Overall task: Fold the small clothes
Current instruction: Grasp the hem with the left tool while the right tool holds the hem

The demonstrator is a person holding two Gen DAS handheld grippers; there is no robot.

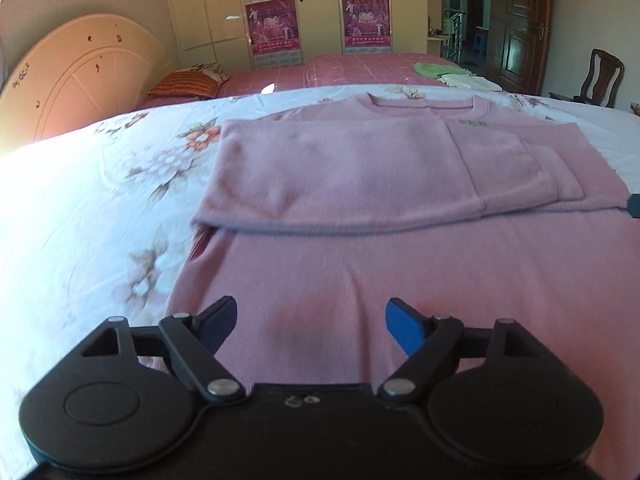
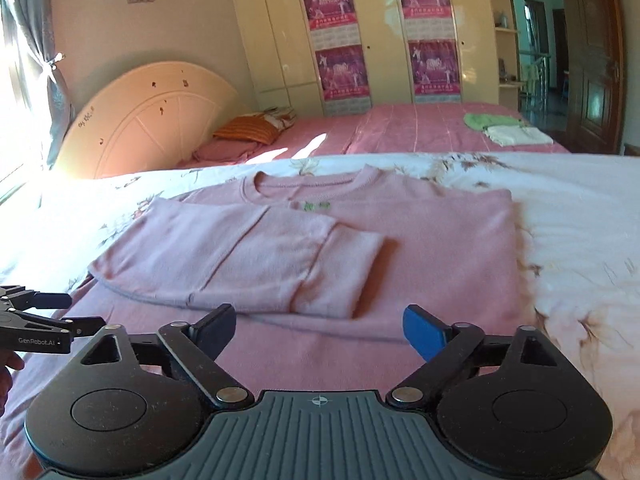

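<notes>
Left wrist view: my left tool (image 1: 308, 326) sits nearest, its two fingers spread wide apart with nothing between them, over the lower body of the sweater.
Left tool fingers: a dark one (image 1: 218, 320) on the left and a blue one (image 1: 404, 330) on the right.
Sweater: a pink sweater (image 1: 360, 264) lies flat on the bed, its neck away from me, both sleeves folded across the chest.
Folded sleeves: the upper sleeve (image 1: 340, 172) runs across the chest, its cuff ending toward the right.
Other tool: a dark tip of my right tool (image 1: 634, 205) shows at the right edge, beside the sweater.
Right wrist view: my right tool (image 2: 320, 332) is also parted wide and empty, low over the sweater's lower part.
Right tool fingers: dark on the left (image 2: 216, 330), blue on the right (image 2: 424, 332).
Left tool from here: it enters at the left edge (image 2: 60, 300), beside the sweater's left side; part of my hand (image 2: 8, 364) shows beneath it.
Sweater from here: the pink sweater (image 2: 440, 248) spreads ahead, with a small green mark (image 2: 316, 206) below the collar.
Bedding: a white floral sheet (image 2: 580, 208) lies under the sweater.
Farther back: a second bed with a pink cover (image 2: 400, 128) carries a striped pillow (image 2: 248, 130) and a green cloth (image 2: 480, 120) beside a white folded cloth (image 2: 516, 135).
Far wall: a cream headboard (image 2: 152, 116), a pale wardrobe (image 2: 372, 32) with purple posters (image 2: 340, 36), and a dark wooden door (image 2: 592, 60).
</notes>
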